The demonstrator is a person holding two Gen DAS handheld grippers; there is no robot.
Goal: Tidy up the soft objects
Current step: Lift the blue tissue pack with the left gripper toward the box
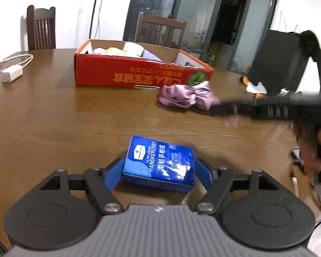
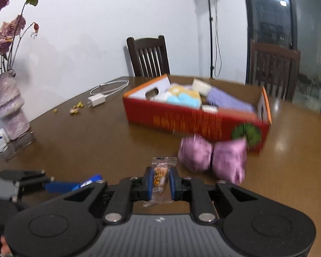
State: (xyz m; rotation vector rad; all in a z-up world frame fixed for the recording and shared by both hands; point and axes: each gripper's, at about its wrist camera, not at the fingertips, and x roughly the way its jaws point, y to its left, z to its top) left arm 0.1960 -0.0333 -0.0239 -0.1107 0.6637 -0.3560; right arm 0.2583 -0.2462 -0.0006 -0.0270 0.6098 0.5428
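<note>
Transfer step: your left gripper (image 1: 158, 167) fingers clamp the blue tissue pack (image 1: 159, 163) and your right gripper (image 2: 159, 181) fingers pinch a snack sachet (image 2: 160, 178); next, carry both to the far red box (image 1: 139, 72) on the worktop (image 1: 53, 117).

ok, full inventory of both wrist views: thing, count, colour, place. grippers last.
cardboard box: 1, red, table centre, soft items inside
satin cloth: 1, pink, on the table in front of the box
tissue pack: 1, blue, between the left fingers
snack packet: 1, clear and orange, between the right fingers
charger: 1, white with cable, table's far left
vase: 1, mauve, holds dried roses, table edge
chairs: 2, dark wood, behind the table
table: 1, brown
left gripper: around the pack
right gripper: shut on the packet
</note>
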